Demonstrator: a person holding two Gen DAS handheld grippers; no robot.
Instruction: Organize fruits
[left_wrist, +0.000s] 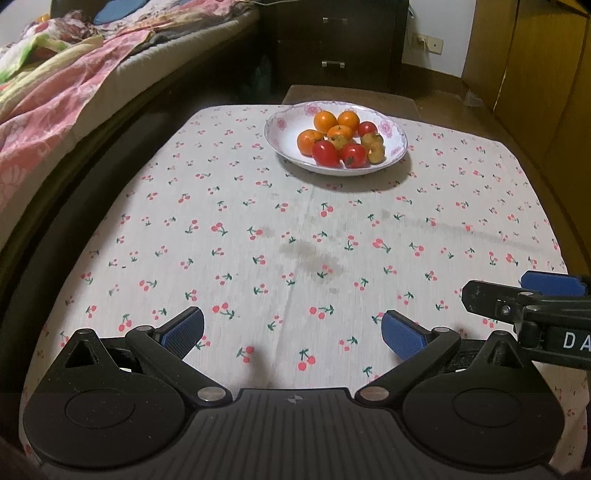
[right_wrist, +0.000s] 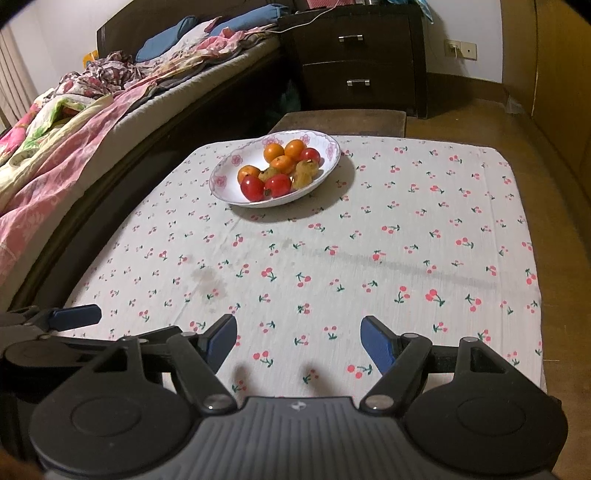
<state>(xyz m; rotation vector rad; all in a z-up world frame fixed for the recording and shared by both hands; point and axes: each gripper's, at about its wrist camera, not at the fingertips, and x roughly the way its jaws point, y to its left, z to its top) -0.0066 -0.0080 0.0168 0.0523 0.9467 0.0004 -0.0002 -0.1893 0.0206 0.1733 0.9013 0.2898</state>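
Cotton printed with red cherries covers the desk (left_wrist: 258, 229), and at its near edge we hold both tongs low, well apart from the fruit. On the left, a bed (left_wrist: 55, 85) with pink floral bedding runs beside the desk. Our left tongs (left_wrist: 293, 332) stand wide apart with nothing between the blue pads, hovering over bare cloth. Further right, toward the far end of the desk, sits the one container, a white plate (left_wrist: 284, 127) with a pink flower rim. In it lie every fruit we can see: orange tangerines (left_wrist: 325, 122) at the back, red tomato-like fruits (left_wrist: 325, 153) at the front, and a few yellowish-brown fruits (left_wrist: 373, 146) on the right side, all touching in one heap. Nothing lies loose on the cloth. At the right, our right tongs (right_wrist: 299, 338) are likewise spread and empty, just beside the left pair.

We judge that the sorting is either not yet begun or already finished with all fruit gathered; the views alone do not settle which. If a pick is next, it calls for a long reach forward to the plate, then closing gently on one round fruit at the edge of the heap, since its neighbours could roll when nudged.
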